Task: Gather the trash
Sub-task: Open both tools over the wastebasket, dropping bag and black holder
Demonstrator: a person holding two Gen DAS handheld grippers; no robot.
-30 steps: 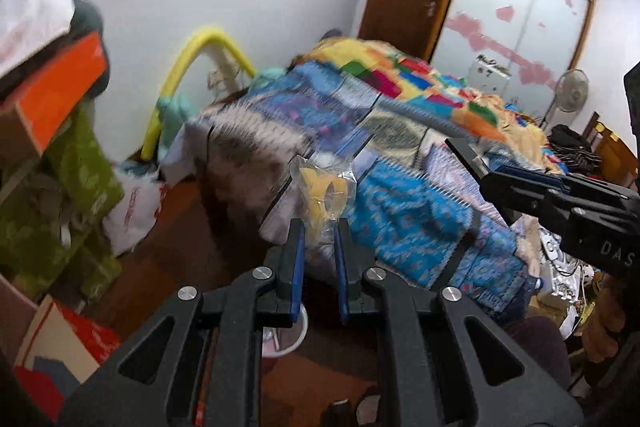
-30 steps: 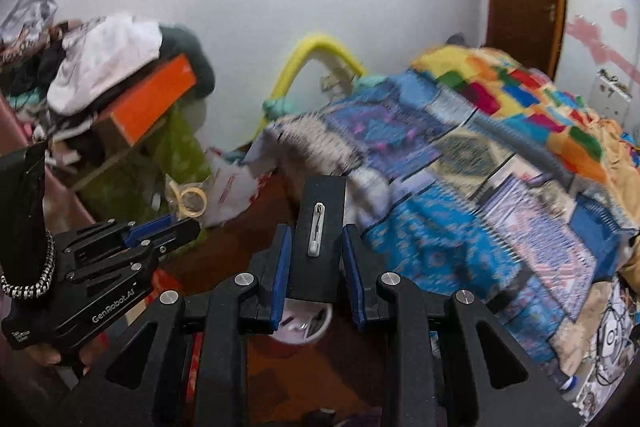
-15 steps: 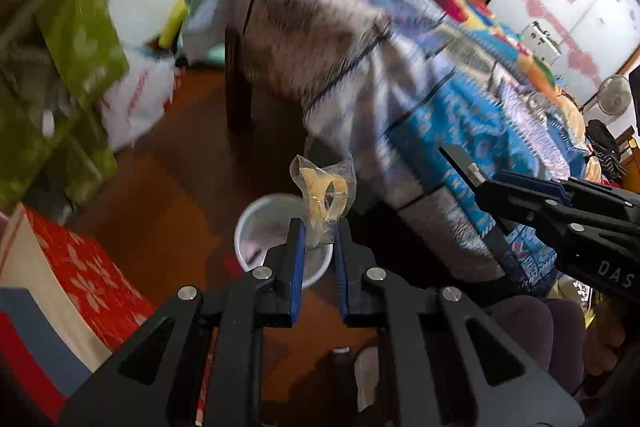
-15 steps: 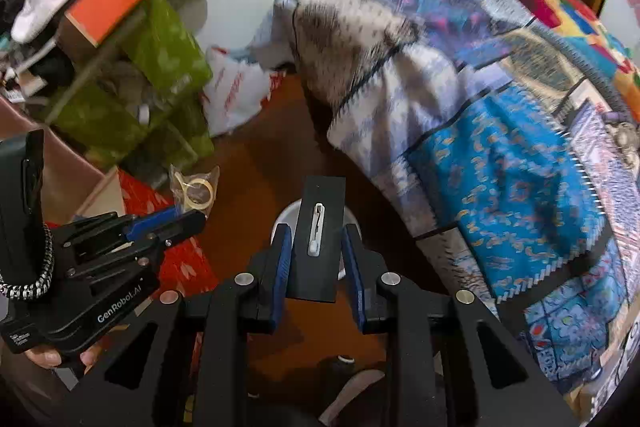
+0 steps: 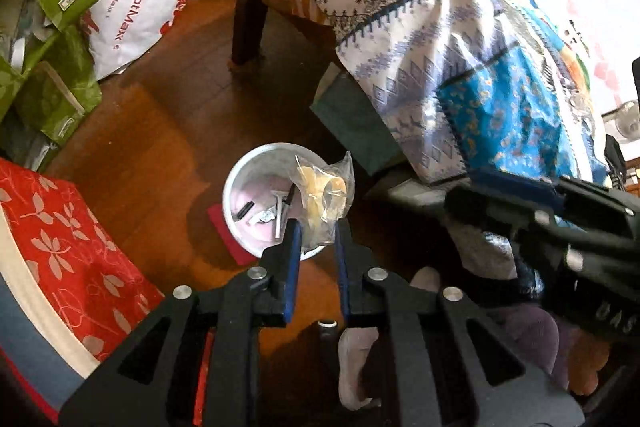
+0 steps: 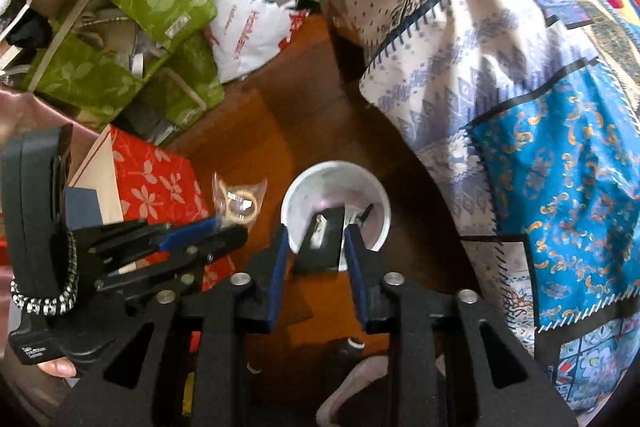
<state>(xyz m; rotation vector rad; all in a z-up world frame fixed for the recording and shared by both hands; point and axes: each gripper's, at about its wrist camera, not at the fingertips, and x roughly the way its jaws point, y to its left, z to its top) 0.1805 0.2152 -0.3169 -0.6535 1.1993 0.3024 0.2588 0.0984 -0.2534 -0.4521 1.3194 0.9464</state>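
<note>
Both views have swung down from the bed to the white bin [image 5: 256, 179] at frame centre. The left gripper [image 5: 316, 243] fingers clench the plastic bag [image 5: 326, 195] over its rim; the right gripper [image 6: 318, 247] clenches a black card [image 6: 324, 239], so both drops look imminent.

My left gripper [image 5: 316, 243] points steeply down, its blue-padded jaws closed narrowly on the lower part of a clear plastic bag of rubber bands [image 5: 325, 193], which stands up from between the fingertips. In the right wrist view the same gripper [image 6: 218, 227] enters from the left, fingers angled toward centre frame, with a sliver of my left hand [image 6: 56, 367] visible under its body.

My right gripper [image 6: 316, 247] also tilts down, jaws set wider and clamped on a flat black card [image 6: 326, 243], held upright between the pads. In the left wrist view it [image 5: 460, 187] reaches in from the right, blurred.
</note>
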